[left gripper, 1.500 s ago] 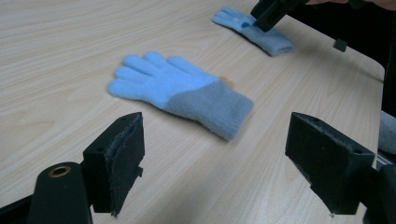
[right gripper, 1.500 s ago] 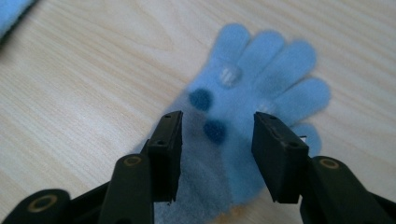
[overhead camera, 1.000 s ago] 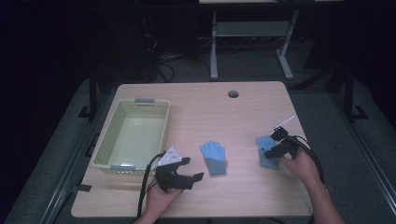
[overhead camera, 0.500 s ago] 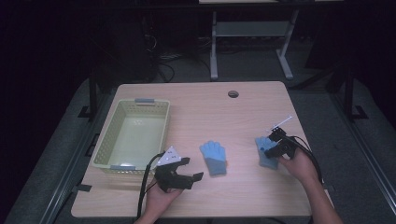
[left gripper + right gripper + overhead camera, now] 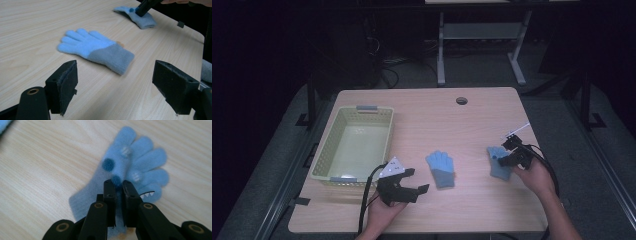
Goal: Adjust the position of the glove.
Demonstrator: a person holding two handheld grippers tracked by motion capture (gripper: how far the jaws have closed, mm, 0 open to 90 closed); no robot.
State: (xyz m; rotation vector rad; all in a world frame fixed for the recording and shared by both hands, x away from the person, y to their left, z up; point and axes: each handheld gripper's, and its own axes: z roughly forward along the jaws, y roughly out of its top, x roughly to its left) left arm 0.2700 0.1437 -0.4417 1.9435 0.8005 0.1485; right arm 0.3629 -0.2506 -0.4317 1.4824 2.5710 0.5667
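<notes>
My left gripper [image 5: 412, 181]: in my left hand at the near edge of the table [image 5: 422, 107]; jaws spread wide with nothing between them, seen clearly in the left gripper view [image 5: 113, 87].
Plain glove [image 5: 441, 168]: just beyond my left gripper, flat on the wood, fingers pointing away from me, grey cuff toward me; untouched [image 5: 96, 50].
My right gripper [image 5: 510, 152]: at the right side of the table, jaws pinched nearly together on a fold of knit [image 5: 118, 185].
Spotted glove [image 5: 499, 162]: under my right gripper, lying on the table, well apart from the plain glove; dark blue dots and small white patches on its palm side [image 5: 130, 167].
Basket [image 5: 324, 152]: pale green, on the left half of the table, beyond and left of my left gripper.
Cable hole [image 5: 461, 101]: far centre of the table.
</notes>
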